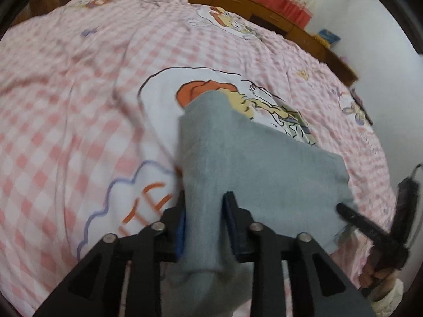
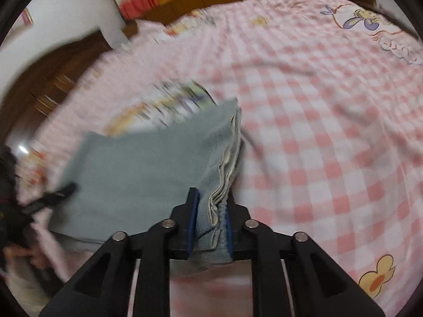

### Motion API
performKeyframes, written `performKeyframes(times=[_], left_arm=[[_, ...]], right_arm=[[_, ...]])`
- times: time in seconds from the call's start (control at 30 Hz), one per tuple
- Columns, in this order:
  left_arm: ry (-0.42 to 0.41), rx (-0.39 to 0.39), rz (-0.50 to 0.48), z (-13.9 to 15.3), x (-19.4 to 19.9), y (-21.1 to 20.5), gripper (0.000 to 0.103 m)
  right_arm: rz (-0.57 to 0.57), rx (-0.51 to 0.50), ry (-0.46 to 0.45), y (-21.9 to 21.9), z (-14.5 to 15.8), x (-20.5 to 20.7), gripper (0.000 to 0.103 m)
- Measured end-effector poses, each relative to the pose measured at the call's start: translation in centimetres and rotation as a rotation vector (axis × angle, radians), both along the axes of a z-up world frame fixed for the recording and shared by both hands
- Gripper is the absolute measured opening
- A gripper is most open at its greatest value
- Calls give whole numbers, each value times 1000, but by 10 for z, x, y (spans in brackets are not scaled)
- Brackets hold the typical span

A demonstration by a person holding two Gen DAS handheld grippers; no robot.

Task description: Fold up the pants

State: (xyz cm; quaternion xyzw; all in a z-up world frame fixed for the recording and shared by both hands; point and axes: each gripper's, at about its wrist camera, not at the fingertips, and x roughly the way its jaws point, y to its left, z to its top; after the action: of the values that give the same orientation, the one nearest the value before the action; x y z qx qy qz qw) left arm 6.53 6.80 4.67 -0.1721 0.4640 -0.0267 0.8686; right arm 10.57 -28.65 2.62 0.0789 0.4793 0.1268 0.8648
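Two tools: left tool (image 1: 203,227) and right tool (image 2: 210,227) each clamp the grey pants (image 1: 253,163).
Bed (image 1: 79,92): pink checked cover.
Hidden: pants' lower part, behind the tools.
Blur: the right view.

1 grey pants (image 1: 238,163), 2 tongs — left tongs (image 1: 203,224), right tongs (image 2: 210,223) — 1 checked bedsheet (image 1: 66,92).

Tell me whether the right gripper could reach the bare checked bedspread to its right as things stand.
Probably yes: the bedspread there lies bare, but the right gripper is clamped on the grey pants, which would come along.
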Motion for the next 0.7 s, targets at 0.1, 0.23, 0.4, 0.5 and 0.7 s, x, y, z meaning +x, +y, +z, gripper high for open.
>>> performKeyframes(times=[0.1,0.23,0.4,0.5,0.7], left_arm=[[-39,-2,19,7,-22,12,44],[-74,-12,38,18,-45,20,46],[-61,-62,26,14,-53,20,47],[-38,-79,40,4,-52,18,47],[-27,-143,43,-8,-60,18,30]], right_arm=[[0,-23,13,-5,-3,4,35],[-23,-119,-23,-5,18,-1,38],[-56,-178,-112,0,50,-21,39],[-20,-118,-122,11,62,-24,41],[181,-16,-86,79,61,-12,41]])
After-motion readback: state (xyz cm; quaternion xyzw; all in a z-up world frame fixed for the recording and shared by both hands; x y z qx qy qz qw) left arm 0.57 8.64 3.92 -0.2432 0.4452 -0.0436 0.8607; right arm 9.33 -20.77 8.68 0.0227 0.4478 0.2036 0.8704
